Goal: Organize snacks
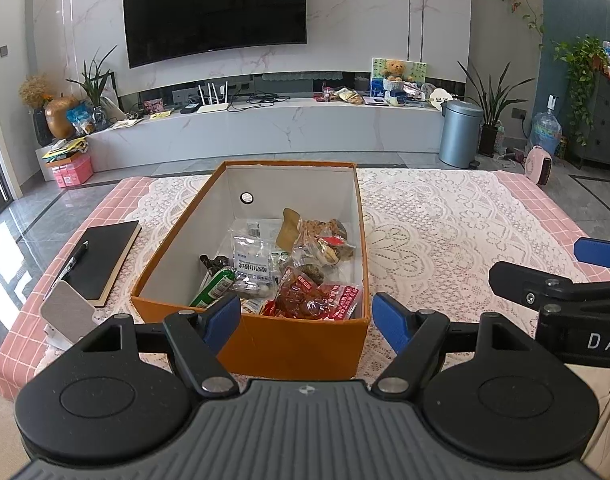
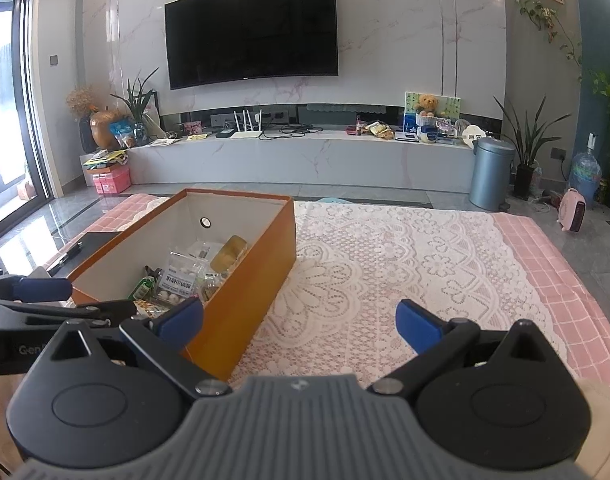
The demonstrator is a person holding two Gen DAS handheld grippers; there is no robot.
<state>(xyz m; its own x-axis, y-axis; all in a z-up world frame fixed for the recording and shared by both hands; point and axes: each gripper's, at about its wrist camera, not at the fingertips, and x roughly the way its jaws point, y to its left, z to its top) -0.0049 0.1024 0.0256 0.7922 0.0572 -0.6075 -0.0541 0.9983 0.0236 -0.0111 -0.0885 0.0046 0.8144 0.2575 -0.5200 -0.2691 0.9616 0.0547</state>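
resting on lace cloth (image 2: 385, 264): orange box (image 1: 305, 340) of snacks (image 1: 305, 276) | tv (image 1: 215, 8) behind | left claw (image 1: 306, 314), right claw (image 2: 301, 322) apart, empty

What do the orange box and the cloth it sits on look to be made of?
The orange box looks like matte cardboard: thin flat walls, plain white inside, a punched hole in the end wall. The cloth looks like white lace, openwork floral and scalloped patterns, laid over a pink checked cover, probably fabric.

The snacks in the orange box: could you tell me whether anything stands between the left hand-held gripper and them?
Only the box's near wall does. The left hand-held gripper is open and low in front of it, with the snacks behind and below the rim. The box has no lid, so from above nothing visible blocks them.
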